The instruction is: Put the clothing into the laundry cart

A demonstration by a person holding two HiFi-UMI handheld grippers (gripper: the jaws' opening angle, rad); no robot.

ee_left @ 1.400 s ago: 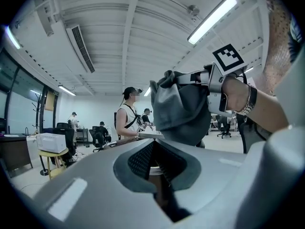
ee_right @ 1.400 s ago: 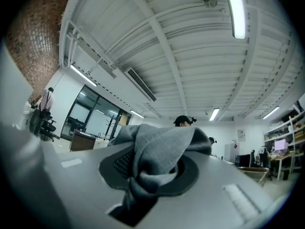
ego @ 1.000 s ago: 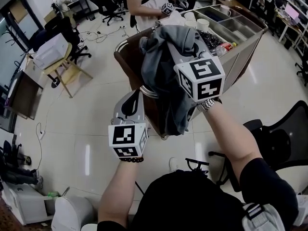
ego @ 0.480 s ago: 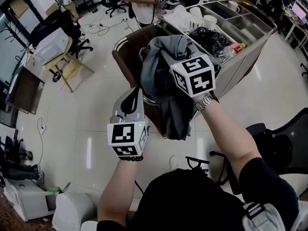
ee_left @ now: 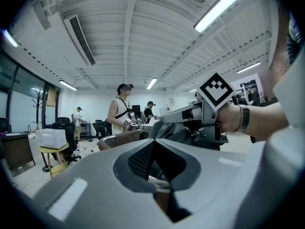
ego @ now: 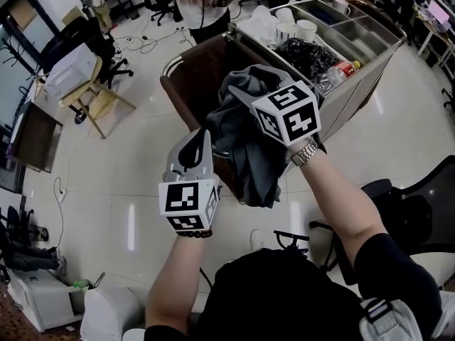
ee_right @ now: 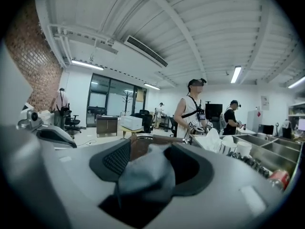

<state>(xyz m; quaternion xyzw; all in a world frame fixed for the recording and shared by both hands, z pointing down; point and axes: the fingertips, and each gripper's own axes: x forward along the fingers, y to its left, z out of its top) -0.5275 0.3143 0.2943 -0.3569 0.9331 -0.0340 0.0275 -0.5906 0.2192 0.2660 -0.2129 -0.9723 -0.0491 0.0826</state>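
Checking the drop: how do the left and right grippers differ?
The right gripper is over the cart with grey clothing between jaws that have just been opening. The left gripper is short of the rim, jaws together, empty. Both point toward the cart.

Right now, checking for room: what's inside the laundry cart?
The laundry cart shows bare brown inner walls at the far side. A grey garment heaped over its near rim hides the rest.
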